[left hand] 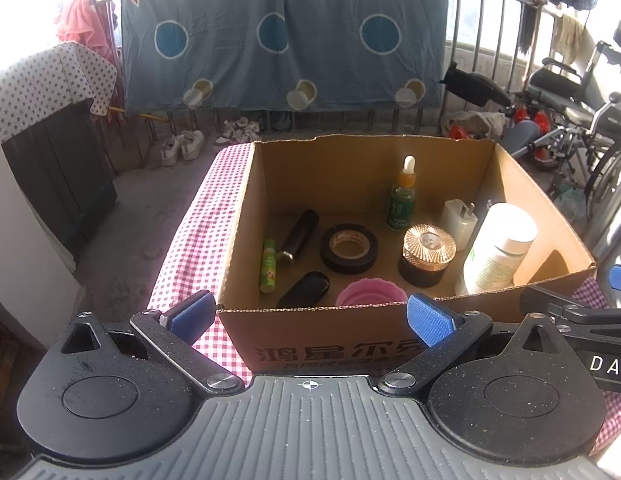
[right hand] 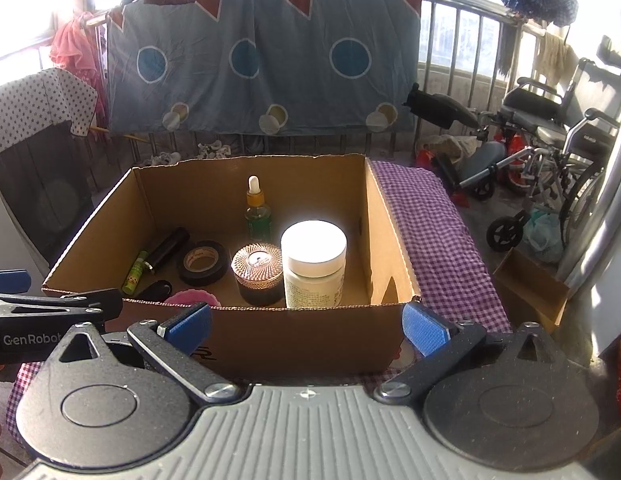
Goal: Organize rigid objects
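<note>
On top of the checked cloth (left hand: 182,256) sits a big cardboard box (left hand: 318,340), and every small thing is inside it. That looks like the tidy spot for all the hard things, so I think the job is nearly done or done.

Biggest inside the box is the white bottle (left hand: 498,248), close to the box's right wall, standing up in the right view but looking tipped in the left view. Next to it, more toward the middle of the box, is the dark jar with a shiny gold lid (left hand: 428,254). Further left lies the black tape roll (left hand: 349,247), flat on the box floor. A pink cup (left hand: 370,292) hides low behind the box's near wall. Back by the far wall stands the green dropper bottle (left hand: 402,200), and a white plug (left hand: 458,220) rests behind the white bottle. By the box's left wall lie a black tube (left hand: 300,230) and a thin green stick (left hand: 268,266).

Just outside the box's near wall, the left gripper (left hand: 308,318) is spread wide and holds nothing. Beside it, the right gripper (right hand: 306,322) is spread wide too, with nothing in it.
</note>
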Demonstrator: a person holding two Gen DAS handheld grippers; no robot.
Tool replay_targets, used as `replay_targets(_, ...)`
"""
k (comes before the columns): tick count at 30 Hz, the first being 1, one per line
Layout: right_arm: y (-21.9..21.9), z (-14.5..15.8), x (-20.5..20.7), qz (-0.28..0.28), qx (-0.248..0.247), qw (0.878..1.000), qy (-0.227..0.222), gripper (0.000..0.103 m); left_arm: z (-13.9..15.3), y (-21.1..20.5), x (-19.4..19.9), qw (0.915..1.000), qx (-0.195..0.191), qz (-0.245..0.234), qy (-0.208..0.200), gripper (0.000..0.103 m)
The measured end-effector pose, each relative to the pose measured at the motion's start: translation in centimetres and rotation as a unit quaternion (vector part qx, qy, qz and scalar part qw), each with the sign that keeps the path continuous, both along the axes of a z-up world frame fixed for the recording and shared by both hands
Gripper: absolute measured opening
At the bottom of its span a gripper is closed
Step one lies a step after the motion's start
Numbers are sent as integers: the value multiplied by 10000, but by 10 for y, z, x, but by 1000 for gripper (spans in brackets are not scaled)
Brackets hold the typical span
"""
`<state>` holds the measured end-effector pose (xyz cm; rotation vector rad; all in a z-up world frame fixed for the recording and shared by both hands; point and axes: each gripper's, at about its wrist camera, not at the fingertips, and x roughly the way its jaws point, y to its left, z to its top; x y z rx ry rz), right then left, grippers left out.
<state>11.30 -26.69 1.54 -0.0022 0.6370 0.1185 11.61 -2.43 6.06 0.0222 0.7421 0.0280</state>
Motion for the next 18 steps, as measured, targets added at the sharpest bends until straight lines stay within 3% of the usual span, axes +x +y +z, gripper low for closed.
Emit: replay_targets(18, -7, -4, 2, -74, 133, 9999, 53, 103, -1, -2, 1, 9999, 62, -13, 126, 102)
